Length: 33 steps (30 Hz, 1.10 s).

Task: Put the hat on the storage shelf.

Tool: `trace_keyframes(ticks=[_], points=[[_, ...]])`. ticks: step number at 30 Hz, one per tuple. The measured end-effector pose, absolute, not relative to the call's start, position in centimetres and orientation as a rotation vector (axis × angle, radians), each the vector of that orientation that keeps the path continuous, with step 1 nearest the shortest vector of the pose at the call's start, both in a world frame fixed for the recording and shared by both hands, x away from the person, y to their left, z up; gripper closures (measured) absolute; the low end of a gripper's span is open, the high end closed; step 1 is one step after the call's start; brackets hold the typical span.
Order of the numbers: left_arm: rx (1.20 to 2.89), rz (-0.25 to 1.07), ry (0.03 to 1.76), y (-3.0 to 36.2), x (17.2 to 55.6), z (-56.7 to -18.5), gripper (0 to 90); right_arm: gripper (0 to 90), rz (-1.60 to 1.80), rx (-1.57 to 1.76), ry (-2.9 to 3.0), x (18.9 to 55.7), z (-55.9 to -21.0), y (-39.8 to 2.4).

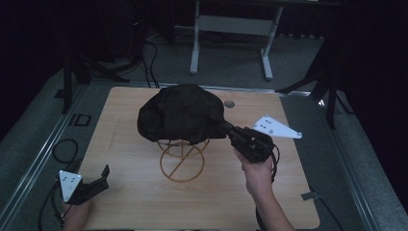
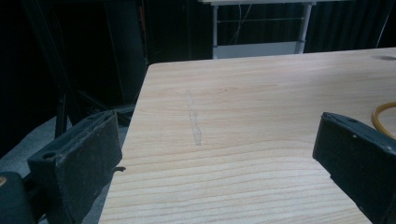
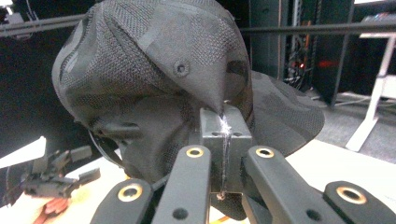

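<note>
**Black cap pinched over the wire stand**

Black fabric first: from the high view, your right gripper (image 1: 226, 126) clamps the cap (image 1: 180, 113) by its side, above the gold wire stand (image 1: 182, 161) near the middle of the wooden table (image 1: 288, 202). Your left gripper (image 1: 98, 180) rests at the near left corner.

In the left gripper view, your jaws stand apart over bare wood.

In the right gripper view, your jaws are together on a fold of cap fabric.

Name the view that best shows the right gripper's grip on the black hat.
The right gripper view: the right gripper has its jaws shut on a pinch of the black hat. The high view shows gripper meeting hat from afar. The left gripper view looks across bare table.
</note>
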<state>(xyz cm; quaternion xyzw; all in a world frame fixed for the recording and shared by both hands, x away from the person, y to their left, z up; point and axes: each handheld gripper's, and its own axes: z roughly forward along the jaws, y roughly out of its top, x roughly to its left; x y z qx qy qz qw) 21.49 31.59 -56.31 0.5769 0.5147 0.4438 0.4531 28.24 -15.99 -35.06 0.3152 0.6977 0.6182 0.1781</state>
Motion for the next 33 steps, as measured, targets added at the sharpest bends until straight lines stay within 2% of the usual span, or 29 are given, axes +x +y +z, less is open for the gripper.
trace_keyframes(ticks=[22, 31, 33], points=[[1.427, 1.093, 1.268, 31.6, 21.5, -56.3, 1.6, 89.9, 1.677, 0.944, 2.093, 28.5, -39.1, -15.1], [1.426, 1.089, 1.268, 31.6, 21.5, -56.3, 1.6, 89.8, 1.657, 0.930, 2.129, 28.5, -39.7, -14.6], [1.425, 1.087, 1.268, 31.6, 21.5, -56.3, 1.6, 87.1, 1.658, 0.924, 2.129, 28.5, -39.8, -14.6]])
